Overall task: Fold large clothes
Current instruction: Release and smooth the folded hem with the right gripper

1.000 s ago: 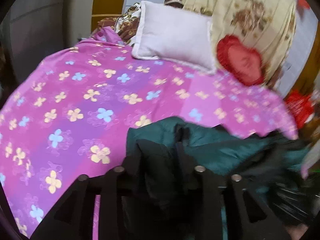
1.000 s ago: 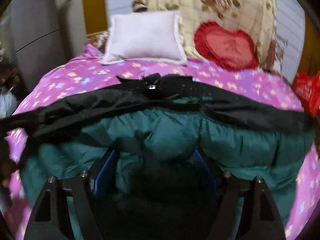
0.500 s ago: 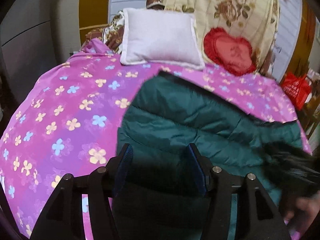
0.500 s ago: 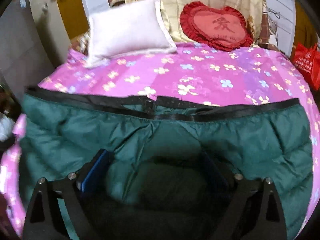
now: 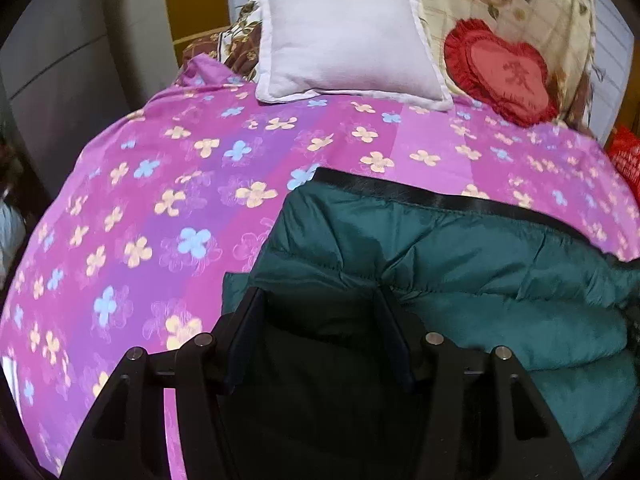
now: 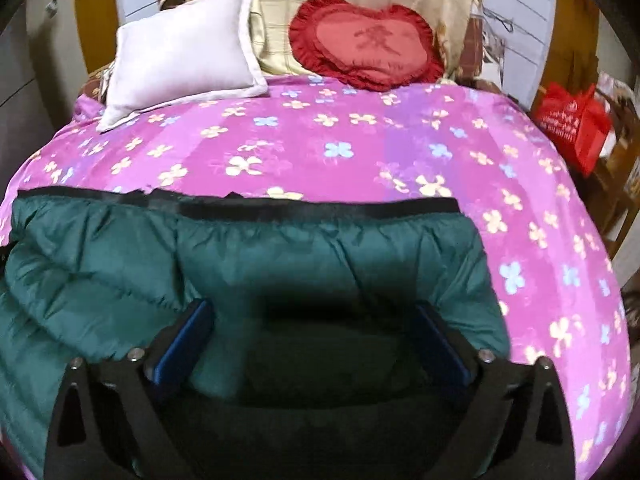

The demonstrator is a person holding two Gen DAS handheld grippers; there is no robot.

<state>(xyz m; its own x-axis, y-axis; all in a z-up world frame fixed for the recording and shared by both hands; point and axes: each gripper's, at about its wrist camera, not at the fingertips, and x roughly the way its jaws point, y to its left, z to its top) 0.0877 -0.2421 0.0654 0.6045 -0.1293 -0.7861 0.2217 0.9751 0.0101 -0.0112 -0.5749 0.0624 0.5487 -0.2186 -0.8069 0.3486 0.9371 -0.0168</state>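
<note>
Your bed (image 5: 168, 184), under a pink flowered cover, carries a dark green puffer jacket (image 5: 460, 264) at its near edge, the black-trimmed hem toward the head end. A white pillow (image 6: 180, 52) sits at the head edge toward the left corner, a red heart cushion (image 6: 364, 44) just beside it. Your left tool (image 5: 320, 300) is spread wide with jacket fabric bunched between the fingers, not pinched. Your right tool (image 6: 316, 316) is also wide, fabric between its fingers.
</note>
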